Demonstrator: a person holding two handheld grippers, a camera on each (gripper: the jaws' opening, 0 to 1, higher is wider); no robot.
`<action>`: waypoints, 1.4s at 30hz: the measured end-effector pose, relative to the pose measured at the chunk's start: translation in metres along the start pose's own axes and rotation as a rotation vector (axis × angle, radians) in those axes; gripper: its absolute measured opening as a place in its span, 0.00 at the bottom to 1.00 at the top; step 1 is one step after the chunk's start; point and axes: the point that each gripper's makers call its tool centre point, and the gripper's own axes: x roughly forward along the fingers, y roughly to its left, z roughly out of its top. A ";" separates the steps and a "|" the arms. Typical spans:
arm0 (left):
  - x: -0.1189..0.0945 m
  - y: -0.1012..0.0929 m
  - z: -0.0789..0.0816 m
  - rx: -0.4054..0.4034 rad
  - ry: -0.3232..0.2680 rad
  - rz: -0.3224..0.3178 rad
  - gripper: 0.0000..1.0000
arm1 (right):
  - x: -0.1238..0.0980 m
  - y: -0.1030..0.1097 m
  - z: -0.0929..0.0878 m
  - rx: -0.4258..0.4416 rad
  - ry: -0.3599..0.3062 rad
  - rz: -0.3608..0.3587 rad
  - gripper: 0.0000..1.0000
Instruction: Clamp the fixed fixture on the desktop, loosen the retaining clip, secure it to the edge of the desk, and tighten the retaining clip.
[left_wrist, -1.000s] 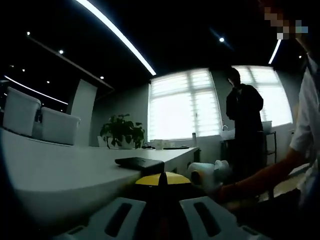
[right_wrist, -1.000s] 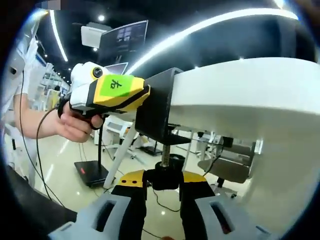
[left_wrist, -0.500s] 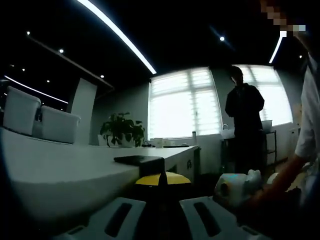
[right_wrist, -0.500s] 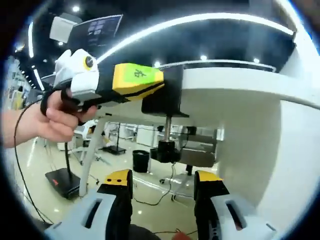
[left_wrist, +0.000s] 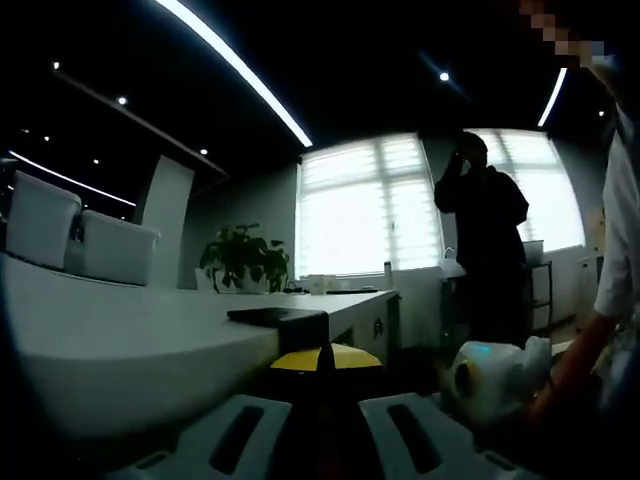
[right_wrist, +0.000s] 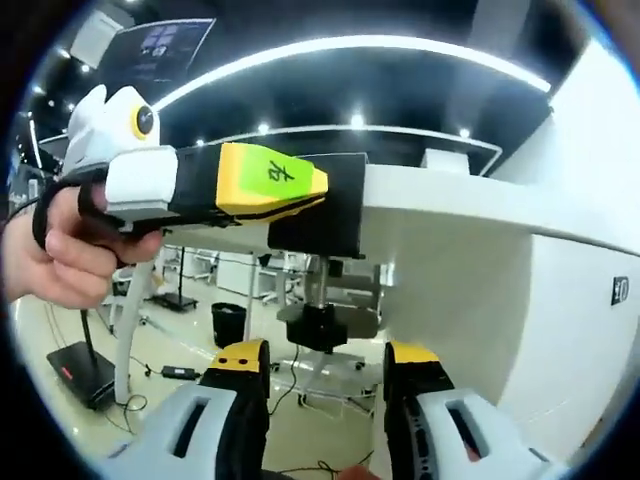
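Tightening of the retaining clip is judged the step in hand. The black metal clamp fixture (right_wrist: 325, 205) is seated over the edge of the white bench (right_wrist: 450, 205), with its black screw knob (right_wrist: 325, 325) hanging beneath. The left hand-held gripper (right_wrist: 300, 190) is closed on the fixture's side. The right hand-held gripper (right_wrist: 325, 375) is held wide open just below the knob, gripping nothing. Next, closure on the knob and turning are called for.
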 end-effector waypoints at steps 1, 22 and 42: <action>0.000 0.000 0.000 -0.001 -0.001 -0.001 0.02 | 0.002 0.000 0.001 0.005 -0.007 -0.003 0.38; 0.000 0.000 -0.002 0.009 0.009 0.003 0.02 | 0.012 0.005 0.007 0.037 -0.056 0.104 0.23; -0.001 0.001 0.002 -0.023 -0.013 -0.004 0.02 | 0.024 0.016 0.004 0.026 -0.035 0.637 0.23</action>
